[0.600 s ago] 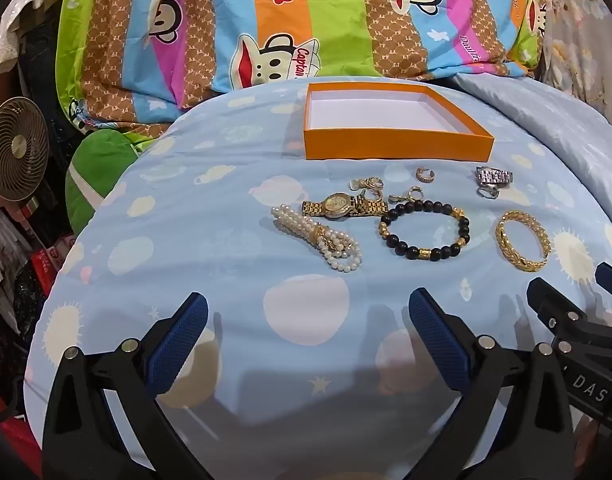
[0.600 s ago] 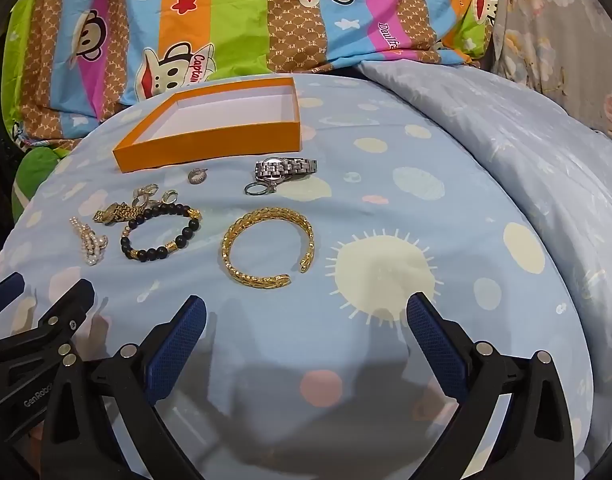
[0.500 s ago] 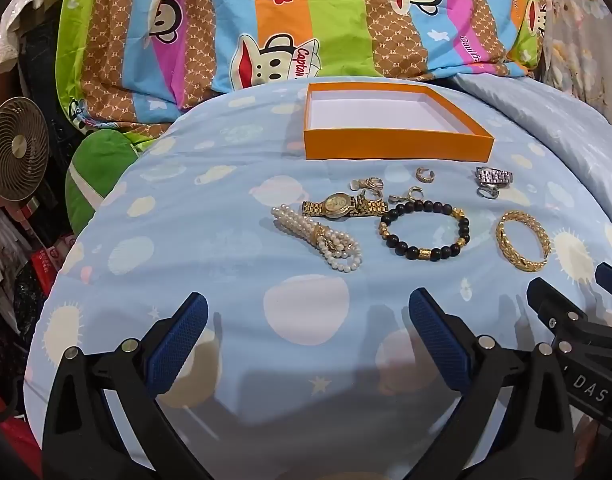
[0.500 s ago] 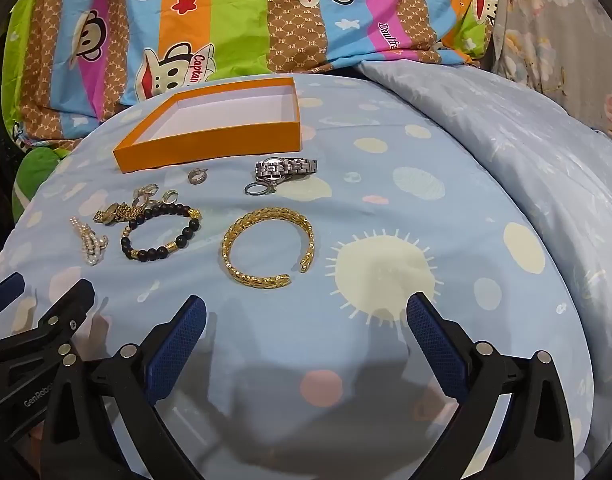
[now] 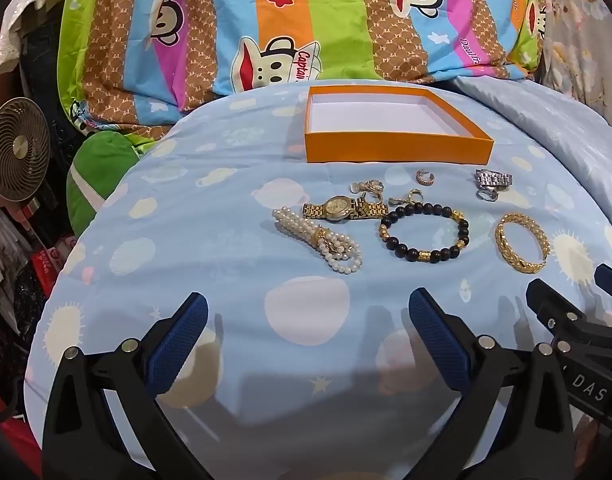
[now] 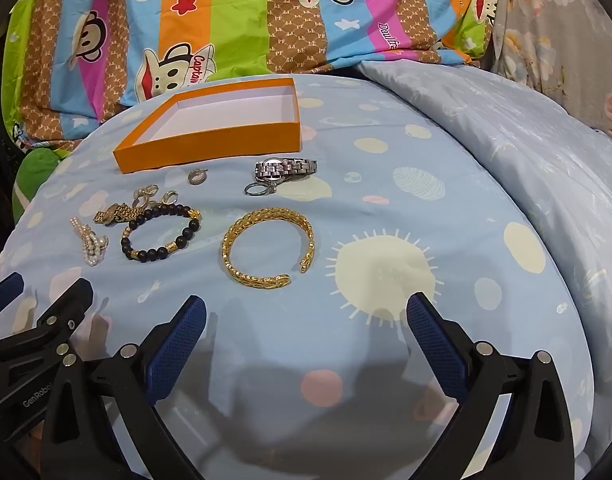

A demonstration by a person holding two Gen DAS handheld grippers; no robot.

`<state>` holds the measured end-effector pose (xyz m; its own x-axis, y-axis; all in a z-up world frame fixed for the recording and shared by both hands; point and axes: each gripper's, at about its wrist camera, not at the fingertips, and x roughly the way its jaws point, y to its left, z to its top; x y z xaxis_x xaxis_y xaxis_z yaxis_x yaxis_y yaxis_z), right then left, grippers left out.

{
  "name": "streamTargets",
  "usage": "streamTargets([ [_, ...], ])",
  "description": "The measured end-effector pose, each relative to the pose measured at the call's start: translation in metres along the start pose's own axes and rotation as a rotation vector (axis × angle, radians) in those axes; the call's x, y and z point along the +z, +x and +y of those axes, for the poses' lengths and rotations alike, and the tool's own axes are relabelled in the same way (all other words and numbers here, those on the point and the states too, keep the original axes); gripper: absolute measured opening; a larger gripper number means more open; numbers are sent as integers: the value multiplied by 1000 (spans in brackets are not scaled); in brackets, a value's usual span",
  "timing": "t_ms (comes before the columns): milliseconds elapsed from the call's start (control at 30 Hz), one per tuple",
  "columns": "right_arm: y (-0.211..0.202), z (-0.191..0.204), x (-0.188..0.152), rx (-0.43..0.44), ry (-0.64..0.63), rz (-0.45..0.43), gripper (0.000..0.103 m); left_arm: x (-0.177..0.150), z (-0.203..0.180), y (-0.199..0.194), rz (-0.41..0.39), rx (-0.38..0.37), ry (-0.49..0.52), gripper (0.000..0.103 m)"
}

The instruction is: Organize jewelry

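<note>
Gold watch [image 5: 340, 209]: long axis parallel to the orange tray's [image 5: 398, 151] near wall.
My left gripper [image 5: 306, 332]: spread wide, holding nothing.
My right gripper [image 6: 306, 332]: spread wide, holding nothing.

Jewelry laid out on the bed [image 5: 186, 264] in front of an open box [image 5: 398, 150].

The box sits farthest back, with a pillow [image 5: 266, 24] behind it. Just before it, left to right: a cluster of small rings [image 5: 368, 188], one small ring [image 5: 425, 177], then a watch [image 5: 493, 179] with a ring [image 5: 488, 195] touching it. Nearer still, left to right: pearl strand [image 5: 320, 240], second watch [image 5: 340, 209] just behind it, beaded bracelet [image 5: 424, 232], open bangle [image 6: 268, 248]. A fan [image 5: 16, 154] stands off the bed's left edge.
</note>
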<state>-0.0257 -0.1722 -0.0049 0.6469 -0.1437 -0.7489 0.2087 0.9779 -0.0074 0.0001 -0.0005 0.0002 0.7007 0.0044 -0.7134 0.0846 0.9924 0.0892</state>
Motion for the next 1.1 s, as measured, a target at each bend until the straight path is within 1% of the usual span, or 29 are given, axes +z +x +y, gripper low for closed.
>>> streamTargets([
  [100, 0, 0, 0, 0, 0, -1, 98, 1, 2, -5, -2, -3, 0, 98],
  [233, 0, 0, 0, 0, 1, -2, 98, 4, 3, -3, 5, -6, 0, 98],
  [800, -2, 0, 0, 1, 1, -4, 98, 1, 3, -2, -9, 6, -5, 98],
  [1100, -2, 1, -1, 1, 2, -5, 98, 0, 2, -4, -19, -1, -3, 98],
])
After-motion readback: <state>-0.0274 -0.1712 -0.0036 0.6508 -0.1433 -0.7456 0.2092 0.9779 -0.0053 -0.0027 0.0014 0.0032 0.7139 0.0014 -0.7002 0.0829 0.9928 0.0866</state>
